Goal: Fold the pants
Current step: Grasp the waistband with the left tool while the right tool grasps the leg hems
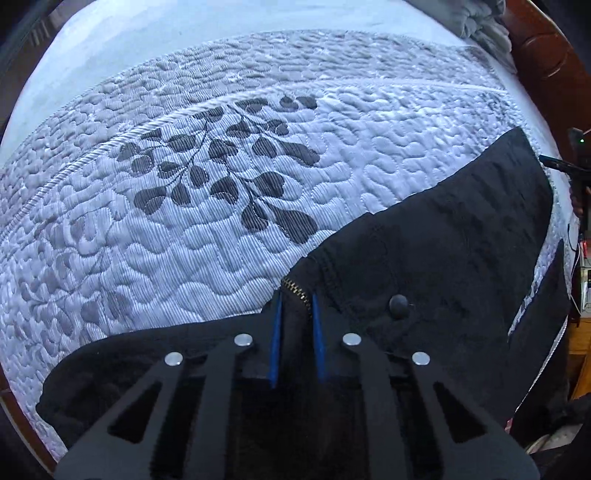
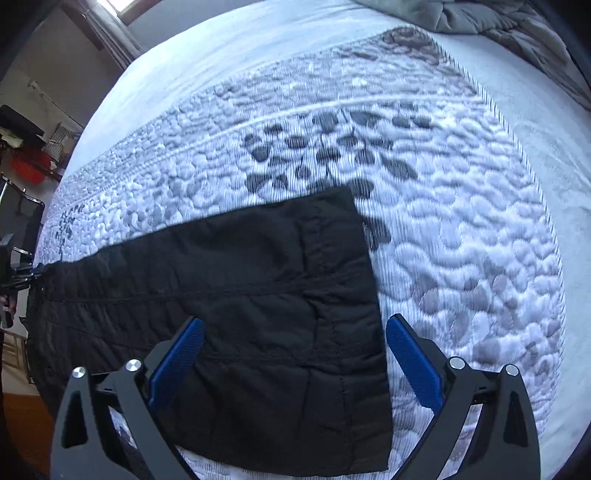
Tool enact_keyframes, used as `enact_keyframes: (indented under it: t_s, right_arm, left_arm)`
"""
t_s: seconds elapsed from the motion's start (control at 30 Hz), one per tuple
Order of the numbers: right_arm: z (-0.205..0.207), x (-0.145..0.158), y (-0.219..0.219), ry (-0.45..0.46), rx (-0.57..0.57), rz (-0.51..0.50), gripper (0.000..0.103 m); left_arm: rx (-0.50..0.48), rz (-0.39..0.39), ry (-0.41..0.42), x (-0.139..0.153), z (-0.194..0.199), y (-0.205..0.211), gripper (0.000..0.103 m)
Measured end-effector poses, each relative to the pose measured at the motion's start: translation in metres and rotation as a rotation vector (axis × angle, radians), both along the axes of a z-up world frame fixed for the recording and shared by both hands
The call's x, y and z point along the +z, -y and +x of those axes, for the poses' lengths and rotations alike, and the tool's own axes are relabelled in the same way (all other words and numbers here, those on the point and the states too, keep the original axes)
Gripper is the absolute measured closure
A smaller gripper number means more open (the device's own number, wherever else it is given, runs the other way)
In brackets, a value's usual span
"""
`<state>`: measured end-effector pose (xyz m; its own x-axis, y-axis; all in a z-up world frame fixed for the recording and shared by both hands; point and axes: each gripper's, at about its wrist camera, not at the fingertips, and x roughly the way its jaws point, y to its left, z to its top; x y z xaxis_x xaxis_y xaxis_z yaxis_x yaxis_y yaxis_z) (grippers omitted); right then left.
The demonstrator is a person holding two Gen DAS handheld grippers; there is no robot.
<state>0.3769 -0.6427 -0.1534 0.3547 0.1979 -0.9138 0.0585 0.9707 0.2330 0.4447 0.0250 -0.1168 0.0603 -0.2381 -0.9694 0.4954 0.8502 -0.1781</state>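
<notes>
Black pants (image 1: 443, 251) lie on a quilted white mattress (image 1: 184, 229). In the left wrist view my left gripper (image 1: 297, 299) is shut on the waistband at the brass zipper (image 1: 295, 291), beside the black button (image 1: 398, 306). In the right wrist view the leg ends of the pants (image 2: 266, 295) lie flat, their hem edge running down the right side. My right gripper (image 2: 295, 325) is open, its blue fingers (image 2: 413, 362) spread either side of the hem just above the cloth. The left gripper (image 2: 22, 273) shows at the far left edge.
A dark leaf pattern (image 1: 221, 173) marks the mattress middle. A grey blanket (image 2: 498, 26) is heaped at the far end. A wooden bed frame (image 1: 546, 62) runs along the right. Furniture and a red item (image 2: 29, 166) stand beyond the bed's left side.
</notes>
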Motion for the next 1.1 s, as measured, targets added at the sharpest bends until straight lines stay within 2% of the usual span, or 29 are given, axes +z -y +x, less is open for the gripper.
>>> enact_keyframes:
  t_s: [0.13,0.27,0.3,0.33,0.37,0.43,0.5,0.53,0.67,0.83,0.93,1.1]
  right_arm:
    - [0.014,-0.001,-0.001,-0.005,-0.005,-0.013,0.004]
    - [0.031,-0.010,-0.010,-0.019,0.006,-0.094,0.004]
    - [0.035,-0.013,-0.011,-0.022,0.008,-0.105,0.011]
    - [0.038,-0.016,-0.013,-0.031,0.011,-0.121,0.029]
    - [0.042,-0.021,-0.014,-0.047,0.007,-0.163,0.036]
    - [0.043,-0.023,-0.018,-0.037,0.020,-0.206,0.062]
    - [0.039,-0.017,-0.022,-0.010,0.039,-0.208,0.079]
    - [0.035,-0.011,-0.024,0.014,0.046,-0.217,0.083]
    - [0.019,0.009,-0.038,0.090,0.074,-0.279,0.089]
    - [-0.018,0.057,-0.053,0.272,0.048,-0.293,0.089]
    - [-0.055,0.088,-0.063,0.391,0.017,-0.288,0.089]
    - [-0.119,0.120,-0.070,0.554,-0.030,-0.285,0.089]
  left_arm:
    - [0.011,-0.006,0.017,0.007,-0.006,-0.015,0.090]
    - [0.022,0.000,0.016,0.005,-0.010,-0.014,0.090]
    - [0.023,0.005,0.017,0.005,-0.011,-0.014,0.090]
    - [0.023,0.008,0.019,0.002,-0.010,-0.010,0.090]
    - [0.022,0.014,0.021,0.002,-0.010,-0.009,0.090]
    - [0.028,0.018,0.023,0.001,-0.011,-0.007,0.090]
    - [0.036,0.018,0.029,0.001,-0.012,-0.005,0.090]
    - [0.040,0.018,0.033,0.002,-0.014,-0.006,0.090]
    - [0.062,0.009,0.073,0.014,-0.028,-0.011,0.090]
    - [0.088,-0.023,0.149,0.044,-0.066,-0.023,0.091]
    - [0.094,-0.038,0.203,0.070,-0.100,-0.028,0.091]
    - [0.113,-0.089,0.297,0.117,-0.171,-0.037,0.091]
